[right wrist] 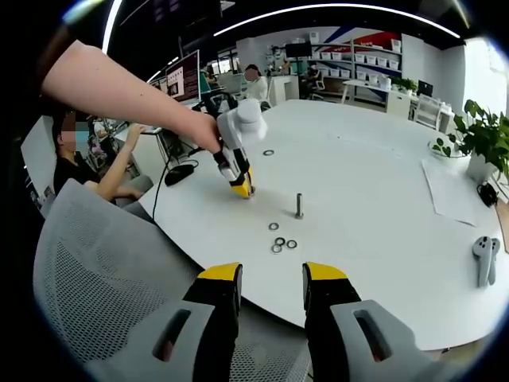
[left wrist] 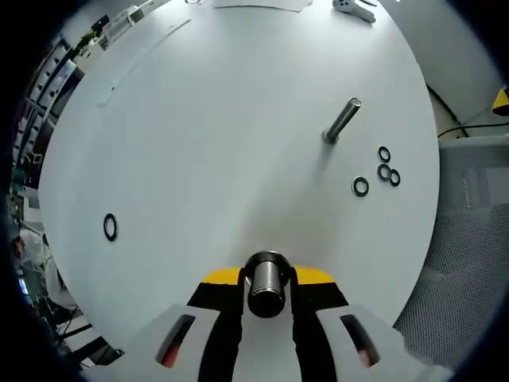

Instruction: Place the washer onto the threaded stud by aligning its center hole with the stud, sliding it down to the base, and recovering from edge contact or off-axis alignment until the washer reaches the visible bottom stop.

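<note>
In the left gripper view my left gripper (left wrist: 266,288) is shut on a short dark metal cylinder (left wrist: 266,280), held just above the white table (left wrist: 199,143). A slim metal stud (left wrist: 342,121) stands upright on the table ahead and to the right. Several black washers (left wrist: 360,186) lie close beside it, and one lone washer (left wrist: 110,227) lies far left. In the right gripper view my right gripper (right wrist: 270,280) hangs open over the table's near edge with nothing between its fingers. The stud (right wrist: 299,205), the washer cluster (right wrist: 280,240) and the hand-held left gripper (right wrist: 238,171) are ahead.
A grey mesh chair (right wrist: 95,278) stands at the table's near edge. A white controller (right wrist: 483,256), a paper sheet (right wrist: 453,187) and a potted plant (right wrist: 481,143) are at the right. A person (right wrist: 87,171) sits at the left, near a black cable (right wrist: 171,177).
</note>
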